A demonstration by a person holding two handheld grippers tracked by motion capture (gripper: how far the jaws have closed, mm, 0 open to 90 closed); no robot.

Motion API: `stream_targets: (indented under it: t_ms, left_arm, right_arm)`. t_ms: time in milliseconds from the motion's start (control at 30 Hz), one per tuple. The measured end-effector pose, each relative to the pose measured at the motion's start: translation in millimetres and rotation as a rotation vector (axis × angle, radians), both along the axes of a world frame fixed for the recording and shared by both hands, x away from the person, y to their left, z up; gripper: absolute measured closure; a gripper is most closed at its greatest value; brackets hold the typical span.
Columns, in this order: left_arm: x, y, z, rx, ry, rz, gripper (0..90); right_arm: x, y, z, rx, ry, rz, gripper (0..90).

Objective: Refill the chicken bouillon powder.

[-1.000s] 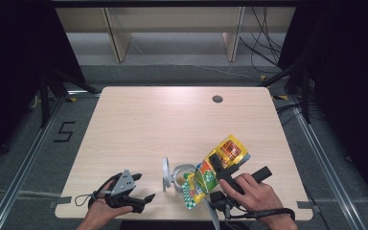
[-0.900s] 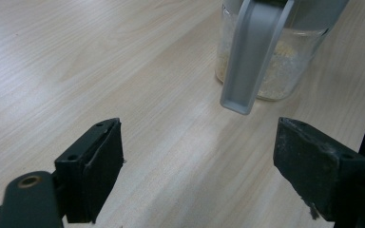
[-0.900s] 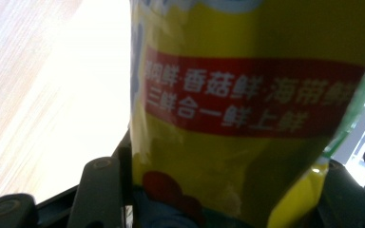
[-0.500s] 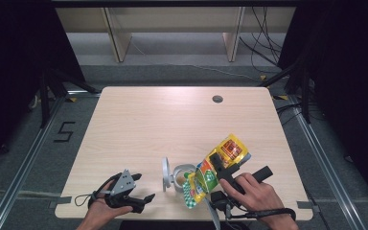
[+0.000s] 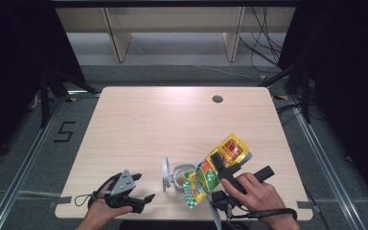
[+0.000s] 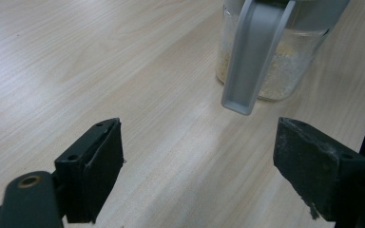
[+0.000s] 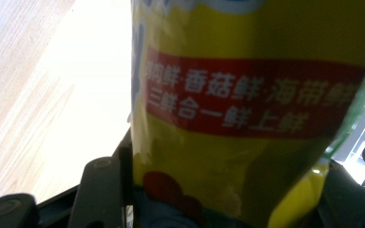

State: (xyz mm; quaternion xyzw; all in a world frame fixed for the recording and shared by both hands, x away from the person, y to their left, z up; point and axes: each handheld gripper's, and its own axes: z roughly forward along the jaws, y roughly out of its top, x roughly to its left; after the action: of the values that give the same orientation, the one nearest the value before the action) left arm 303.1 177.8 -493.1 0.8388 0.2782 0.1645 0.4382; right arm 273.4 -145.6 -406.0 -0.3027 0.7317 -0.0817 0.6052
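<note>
Change: none to see between the earlier high views and this one; both hands and the pouch sit as they did, so I judge the pour mid-hold.
Left claw (image 5: 143, 200): jaws wide, nothing between them, low over the bench (image 5: 139, 129) near its front edge.
Jar (image 5: 181, 176): near the front edge, flip lid (image 5: 166, 173) standing open, pale granules inside.
Pouch (image 5: 215, 170): yellow, tilted mouth-down at the jar.
Right claw (image 5: 219, 163): clamped on the pouch.
Room: grey floor, shelf legs beyond, cables at right.

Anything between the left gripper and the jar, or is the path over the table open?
Nothing visible blocks it. The left gripper stands open, with bare table up to the jar. Only the jar's own grey flip lid hangs down its near side.
</note>
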Motion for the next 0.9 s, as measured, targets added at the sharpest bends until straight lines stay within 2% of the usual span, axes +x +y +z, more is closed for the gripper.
stream_targets:
  t_ms: [33,67,100,200,233,400,433,533,567,767,800,900]
  left_arm:
    - [-0.2,0.1,0.0,0.000,-0.002,0.000,16.7]
    - [-1.4,-0.1,0.1,-0.003,0.014,0.009,16.7]
    - [0.3,0.6,0.4,0.003,-0.006,-0.008,16.7]
    - [0.3,0.4,0.2,0.001,-0.006,-0.004,16.7]
    - [-0.3,0.5,0.4,0.008,-0.001,-0.001,16.7]
    - [-1.3,-1.4,-1.3,-0.021,0.005,0.010,16.7]
    - [-1.1,-0.6,-0.7,-0.006,0.001,0.008,16.7]
    - [-0.3,-0.8,-1.0,-0.007,0.002,0.006,16.7]
    - [-0.8,-1.2,-1.8,-0.020,0.013,0.005,16.7]
    - [-1.1,-1.5,-1.9,-0.019,0.014,0.004,16.7]
    - [-0.9,-0.8,-1.2,-0.011,0.024,-0.002,16.7]
    - [0.2,-0.3,-0.9,-0.002,-0.004,-0.007,16.7]
  right_arm:
    - [0.0,-1.6,-1.5,0.020,0.001,-0.015,47.5]
    - [-0.2,-1.7,-1.1,0.018,0.001,-0.011,47.5]
    - [-0.4,-1.8,-1.1,0.018,-0.001,-0.010,47.5]
    - [-0.4,-1.7,-1.3,0.018,0.000,-0.008,47.5]
    - [-0.7,-1.5,-1.3,0.015,-0.002,-0.007,47.5]
    - [-0.7,-1.1,-1.6,0.012,0.001,-0.006,47.5]
    - [-0.8,-1.2,-1.5,0.012,0.001,-0.005,47.5]
    - [-0.6,-1.2,-1.6,0.012,0.001,-0.005,47.5]
    - [-0.5,-1.2,-1.6,0.012,0.002,-0.005,47.5]
    - [-0.9,-1.4,-1.6,0.011,0.002,-0.007,47.5]
    - [-1.0,-1.3,-1.3,0.011,-0.004,-0.002,47.5]
    - [-0.9,-1.5,-1.4,0.013,-0.003,-0.003,47.5]
